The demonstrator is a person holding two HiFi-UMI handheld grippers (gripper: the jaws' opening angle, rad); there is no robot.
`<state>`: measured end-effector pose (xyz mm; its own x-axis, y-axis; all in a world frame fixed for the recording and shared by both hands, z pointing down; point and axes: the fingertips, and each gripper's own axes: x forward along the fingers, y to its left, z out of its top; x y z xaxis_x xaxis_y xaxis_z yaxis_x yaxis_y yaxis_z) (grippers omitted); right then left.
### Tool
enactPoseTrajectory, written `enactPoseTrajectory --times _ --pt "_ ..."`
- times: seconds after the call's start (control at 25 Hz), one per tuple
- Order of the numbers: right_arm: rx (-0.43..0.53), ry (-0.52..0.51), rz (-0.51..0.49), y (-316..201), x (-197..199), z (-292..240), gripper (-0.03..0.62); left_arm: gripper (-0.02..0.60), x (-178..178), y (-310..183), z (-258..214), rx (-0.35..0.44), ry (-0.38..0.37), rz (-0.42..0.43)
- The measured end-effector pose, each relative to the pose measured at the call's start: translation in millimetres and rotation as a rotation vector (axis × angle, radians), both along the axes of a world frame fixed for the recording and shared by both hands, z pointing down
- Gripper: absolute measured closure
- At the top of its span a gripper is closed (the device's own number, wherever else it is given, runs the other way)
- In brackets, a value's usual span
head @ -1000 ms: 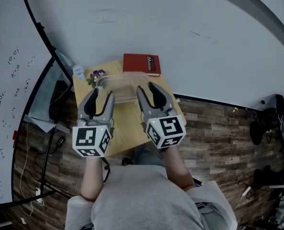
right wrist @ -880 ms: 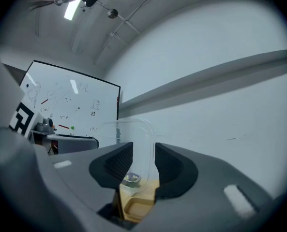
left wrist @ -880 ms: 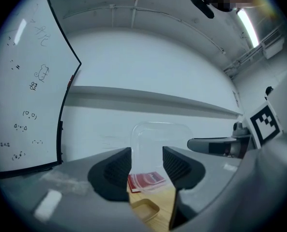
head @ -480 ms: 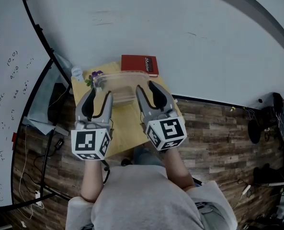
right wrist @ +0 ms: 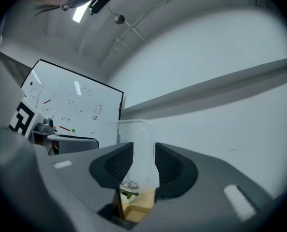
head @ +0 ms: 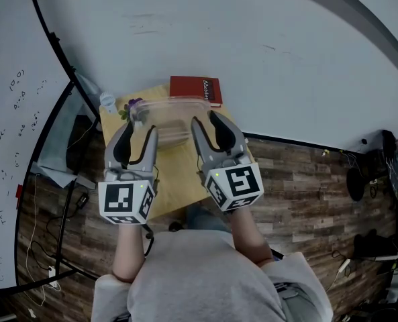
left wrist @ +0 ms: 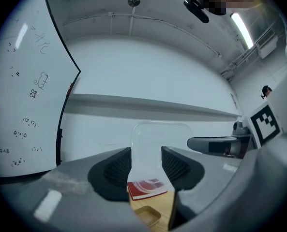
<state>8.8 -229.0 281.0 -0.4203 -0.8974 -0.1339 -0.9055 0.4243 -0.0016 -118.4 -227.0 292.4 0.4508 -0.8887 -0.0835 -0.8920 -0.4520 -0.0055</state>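
Observation:
A clear plastic container (head: 172, 113) hangs over a small wooden table (head: 178, 173), held at both ends. My left gripper (head: 139, 134) is shut on its left wall, and that clear wall (left wrist: 160, 139) stands between the left gripper's (left wrist: 146, 161) jaws. My right gripper (head: 205, 123) is shut on the right wall. In the right gripper view the clear wall (right wrist: 133, 144) rises between the dark pads of the right gripper (right wrist: 139, 161). Through the plastic I see a red book (left wrist: 145, 188).
The red book (head: 196, 89) lies at the table's far edge by the white wall. Purple flowers (head: 133, 104) and a small bottle (head: 109, 101) sit at the far left corner. A whiteboard (head: 11, 113) stands to the left, with cables on the wood floor (head: 299, 173).
Both grippers and the container have tilted up slightly; the red book sits lower in the left gripper view. Both grips are unchanged.

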Motion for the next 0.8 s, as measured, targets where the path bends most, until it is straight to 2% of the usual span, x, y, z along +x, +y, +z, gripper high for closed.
enactPoseTrajectory --times 0.8 --pt "0.022 0.017 0.005 -1.2 2.3 -4.8 0.462 0.388 3.1 -1.9 -2.1 0.009 -0.002 0.005"
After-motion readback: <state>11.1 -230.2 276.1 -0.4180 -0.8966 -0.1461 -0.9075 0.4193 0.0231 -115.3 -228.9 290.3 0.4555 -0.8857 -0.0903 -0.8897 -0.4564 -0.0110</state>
